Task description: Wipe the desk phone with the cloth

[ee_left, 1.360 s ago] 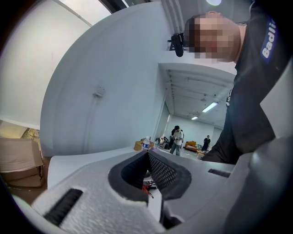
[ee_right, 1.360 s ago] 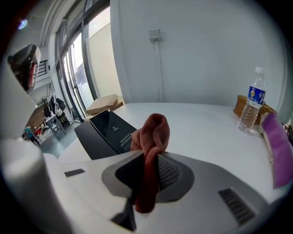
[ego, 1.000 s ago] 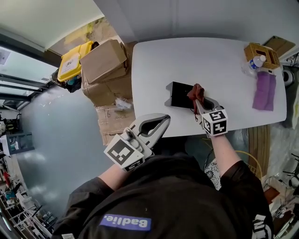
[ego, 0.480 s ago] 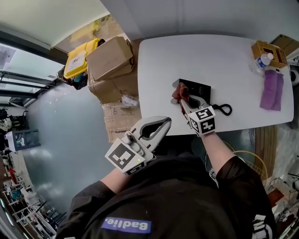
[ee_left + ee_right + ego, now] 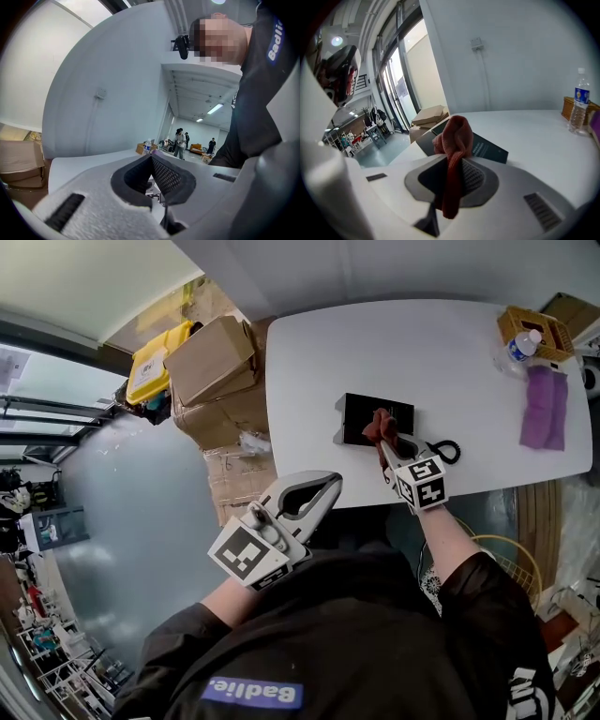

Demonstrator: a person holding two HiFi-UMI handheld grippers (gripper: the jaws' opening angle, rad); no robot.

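Head view, R gripper (image 5: 385, 442) clamps cloth (image 5: 379, 424) over desk phone (image 5: 360, 418), part hidden, L gripper (image 5: 328, 486) closed

desk phone (image 5: 360, 419) partly covered (by cloth (image 5: 380, 425))

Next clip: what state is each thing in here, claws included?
Right claw: shut on cloth.
Cloth: bunched, over the phone.
Phone: flat on the table.
Left claw: shut, empty, off the table.
Bottle: upright, capped.
Box: closed.
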